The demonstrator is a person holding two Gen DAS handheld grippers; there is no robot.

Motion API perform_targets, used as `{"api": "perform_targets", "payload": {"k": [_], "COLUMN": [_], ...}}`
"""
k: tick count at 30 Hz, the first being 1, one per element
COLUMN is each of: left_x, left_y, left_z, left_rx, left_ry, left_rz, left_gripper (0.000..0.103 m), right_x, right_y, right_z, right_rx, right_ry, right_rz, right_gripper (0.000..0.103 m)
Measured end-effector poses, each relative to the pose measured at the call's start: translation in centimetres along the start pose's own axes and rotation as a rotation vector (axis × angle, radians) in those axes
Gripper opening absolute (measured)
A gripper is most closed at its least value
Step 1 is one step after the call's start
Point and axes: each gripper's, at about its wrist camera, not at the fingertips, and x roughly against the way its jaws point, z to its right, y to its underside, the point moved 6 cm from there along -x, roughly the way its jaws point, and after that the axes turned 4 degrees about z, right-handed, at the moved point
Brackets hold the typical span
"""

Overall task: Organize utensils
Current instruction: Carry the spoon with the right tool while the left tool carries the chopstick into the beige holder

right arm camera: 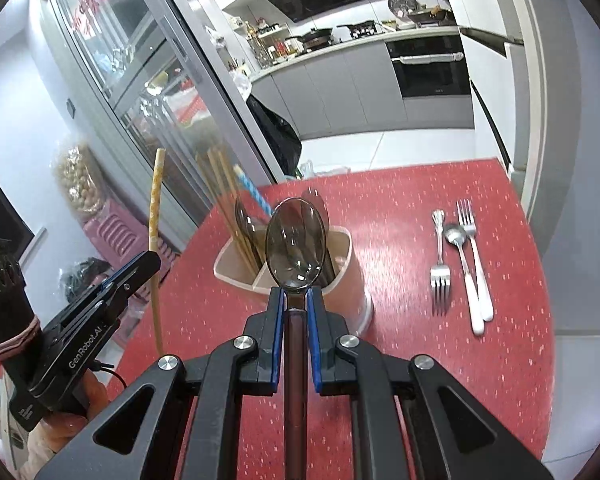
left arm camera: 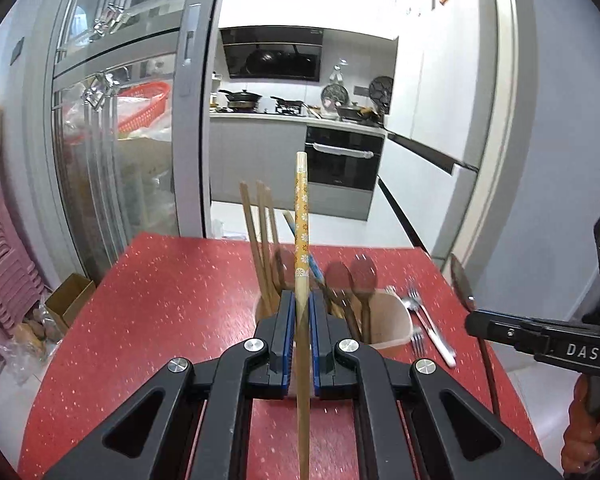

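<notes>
Both hands carry a utensil above the beige plastic divided holder (right arm camera: 342,264) on the red speckled surface (right arm camera: 400,208).

The left hand-held gripper (left arm camera: 302,312) clamps a yellow flower-patterned chopstick (left arm camera: 301,216); the right hand-held gripper (right arm camera: 296,304) clamps a dark brown spoon (right arm camera: 296,236). Next, probably lowering each into its own compartment. The holder's inside is largely hidden; forks (right arm camera: 466,220) lie apart.

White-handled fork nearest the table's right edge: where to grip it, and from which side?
Grip the white-handled fork on its thick white handle, near the end toward the camera, coming from above with the jaws across the handle. It lies flat on the red table, tines away, with a small spoon right beside it on its left, so the right side probably leaves more room for a finger.
</notes>
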Motion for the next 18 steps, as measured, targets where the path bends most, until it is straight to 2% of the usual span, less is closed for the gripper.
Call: {"api": "perform_targets", "payload": {"k": [12, 18], "left_x": [-2.9, -5.1], "left_y": [-5.2, -6.3], "left_z": [-1.1, -0.9], "left_rx": [0.075, 0.094], "left_ry": [-0.037, -0.047], "left_rz": [0.099, 0.125], "left_gripper": [0.031, 0.031], "right_x": [-2.1, -4.2], "right_y": [-5.8, -7.3], "right_z": [-0.8, -0.8], "right_rx": [0.023, 0.039], "right_ry": [-0.054, -0.068], "right_rz": [0.138, 0.178], "right_gripper": [0.012, 0.012]}}
